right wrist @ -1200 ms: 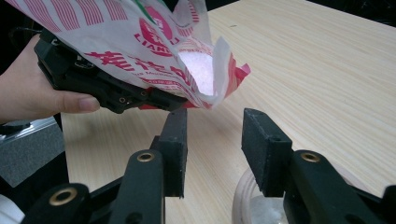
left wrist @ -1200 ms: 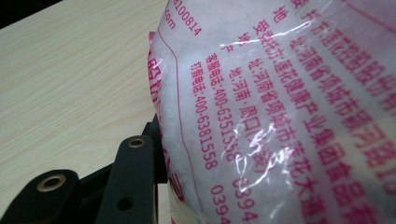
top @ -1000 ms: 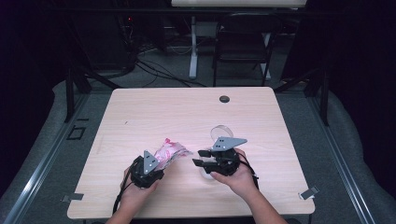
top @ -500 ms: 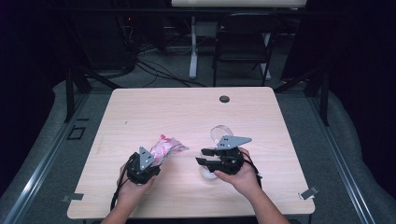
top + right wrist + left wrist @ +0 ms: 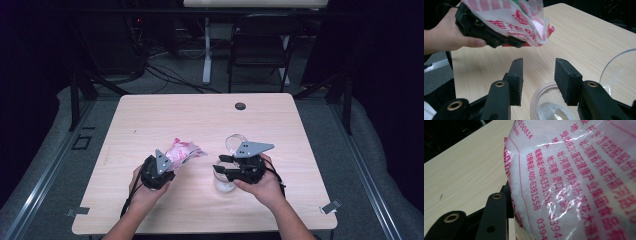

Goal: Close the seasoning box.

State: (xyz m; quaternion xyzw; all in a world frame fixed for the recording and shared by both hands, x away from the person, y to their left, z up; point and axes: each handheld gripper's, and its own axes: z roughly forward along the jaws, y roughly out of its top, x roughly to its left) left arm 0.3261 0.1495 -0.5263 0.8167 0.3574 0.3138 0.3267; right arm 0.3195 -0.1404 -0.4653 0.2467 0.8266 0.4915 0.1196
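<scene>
On the wooden table (image 5: 150,125) we held two grippers, and we take them from left to right. At the left of the high view, our left hand (image 5: 145,192) carried the left gripper (image 5: 167,167), whose jaws were clamped on a plastic bag (image 5: 182,150) printed in pink and white. The bag stuck out of the jaws up and to the right, raised off the table top. In the left gripper view the bag (image 5: 574,177) pressed right against the one black jaw that we could see, with rows of pink print across its glossy film and something white and grainy behind it. In the right gripper view the bag (image 5: 519,17) showed an open, torn end that pointed toward the right gripper.

To the right of the bag, a small clear jar (image 5: 223,181) stood on the table, just below the jaws of the right gripper (image 5: 222,167). Our right hand (image 5: 265,182) held that gripper level, pointing left toward the bag. Its jaws had just been opening and stood apart with nothing between them; in the right gripper view the jar (image 5: 549,107) sat beneath the gap, a little white stuff at its bottom. A clear round lid or dish (image 5: 234,142) lay just behind the right gripper, partly hidden by its grey plate. Farther back, a small dark round fitting (image 5: 240,106) sat near the far edge of the table.
</scene>
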